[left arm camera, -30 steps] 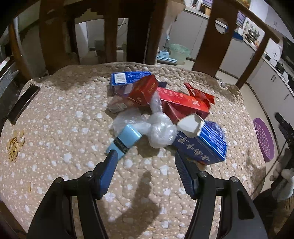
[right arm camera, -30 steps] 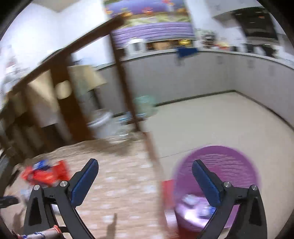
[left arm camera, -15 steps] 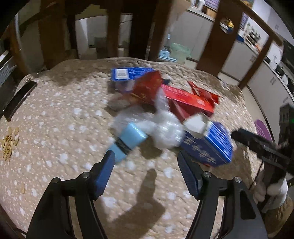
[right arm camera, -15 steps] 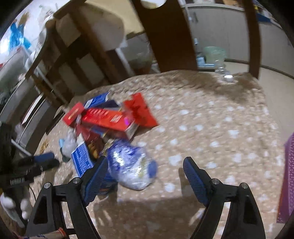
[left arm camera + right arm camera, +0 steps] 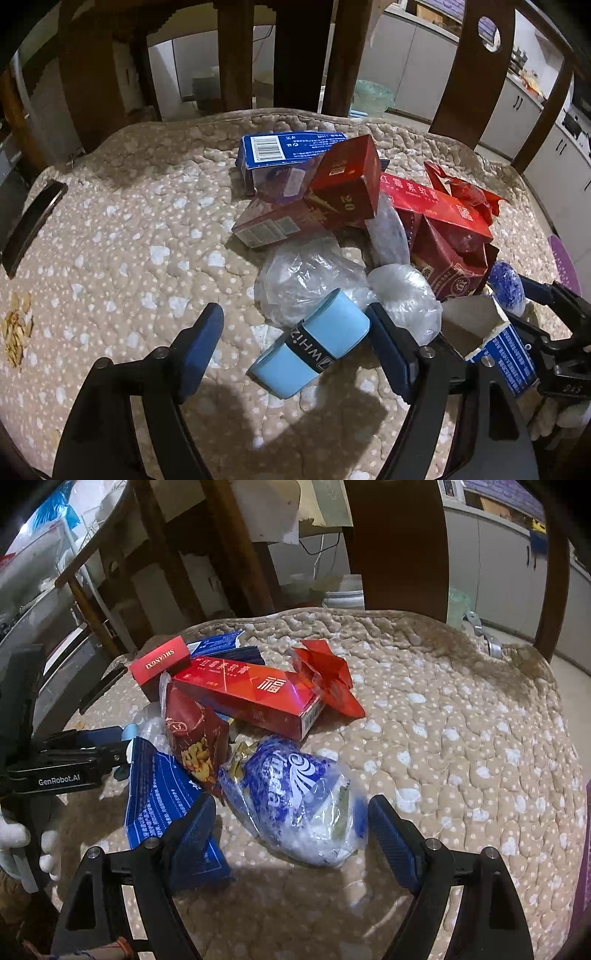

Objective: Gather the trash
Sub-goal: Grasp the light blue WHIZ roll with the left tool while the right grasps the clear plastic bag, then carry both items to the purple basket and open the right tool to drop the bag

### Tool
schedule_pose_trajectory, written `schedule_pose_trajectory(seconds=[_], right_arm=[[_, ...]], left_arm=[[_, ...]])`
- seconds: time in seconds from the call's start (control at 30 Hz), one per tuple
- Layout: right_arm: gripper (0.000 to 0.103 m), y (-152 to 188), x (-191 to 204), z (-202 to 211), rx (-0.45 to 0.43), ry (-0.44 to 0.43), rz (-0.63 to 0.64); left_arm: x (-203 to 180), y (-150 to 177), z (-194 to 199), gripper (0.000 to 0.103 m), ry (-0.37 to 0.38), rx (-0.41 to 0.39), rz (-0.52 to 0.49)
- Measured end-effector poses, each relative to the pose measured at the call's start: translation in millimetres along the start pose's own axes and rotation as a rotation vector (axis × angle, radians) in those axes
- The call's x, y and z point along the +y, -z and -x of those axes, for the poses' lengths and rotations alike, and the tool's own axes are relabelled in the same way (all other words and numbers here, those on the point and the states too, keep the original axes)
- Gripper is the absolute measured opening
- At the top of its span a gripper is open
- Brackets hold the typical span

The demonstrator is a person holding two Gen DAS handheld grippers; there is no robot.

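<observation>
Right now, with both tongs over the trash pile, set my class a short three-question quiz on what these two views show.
1. True or false: the left tongs are shut on the light blue box.
2. Which item lies between the open right tongs? A) long red carton B) blue-and-white plastic bag C) red wrapper
3. Fill in: the pile lies on a beige quilted ____ with white spots.

Key
1. False: they are open, the box between them.
2. B, the blue-and-white plastic bag.
3. Cushion.
</observation>
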State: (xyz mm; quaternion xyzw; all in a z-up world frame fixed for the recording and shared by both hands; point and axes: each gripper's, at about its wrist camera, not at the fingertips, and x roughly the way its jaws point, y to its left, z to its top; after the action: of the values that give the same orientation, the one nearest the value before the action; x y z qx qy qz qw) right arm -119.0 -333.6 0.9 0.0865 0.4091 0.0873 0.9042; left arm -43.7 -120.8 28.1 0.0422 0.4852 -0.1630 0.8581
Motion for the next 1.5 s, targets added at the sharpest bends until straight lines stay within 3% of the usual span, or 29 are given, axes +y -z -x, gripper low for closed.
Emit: schedule_pose_trajectory(seconds=[0.07,0.1,0.13,0.17,0.2,0.5,0.8,1.5], right_arm=[[0.088,-0.3,-0.8,1.6,-0.004,0.000,-0.001],[0.084,-1.2,-1.1,2.2,0.000,-0.003,-0.002],[0.078,-1.8,-1.2,2.0,0.003,-0.008,-0.004],[0.060,-2.2,-1.6,1.9,0.010,-0.012,-0.008],[0.053,-2.4,-2.2,1.8,0.019,-0.027,-0.016],[0.051,-2.3,-7.0,20.4,-0.010,-0.060,-0.048],[0.051,-5.4,-25.4,45.7,-0.071,-0.048,-0.102],[0.051,2.7,-67.9,81.5,-0.133,0.061,-0.184]], left_arm=[[2.6,1.8,-0.9,0.075,0.021,0.020,0.013],[3.2,3.2,-1.7,0.060,0.048,0.035,0.014],[4.0,4.8,-2.6,0.048,0.067,0.047,0.010],[2.8,5.8,-3.5,0.036,0.060,0.063,0.002],[0.4,7.6,-2.3,0.033,0.044,0.065,-0.010],[-5.5,14.4,29.2,0.032,0.067,0.014,0.005],[-32.8,8.2,77.5,0.032,0.104,-0.079,-0.049],[-107.1,10.6,74.9,0.032,0.151,-0.053,-0.190]])
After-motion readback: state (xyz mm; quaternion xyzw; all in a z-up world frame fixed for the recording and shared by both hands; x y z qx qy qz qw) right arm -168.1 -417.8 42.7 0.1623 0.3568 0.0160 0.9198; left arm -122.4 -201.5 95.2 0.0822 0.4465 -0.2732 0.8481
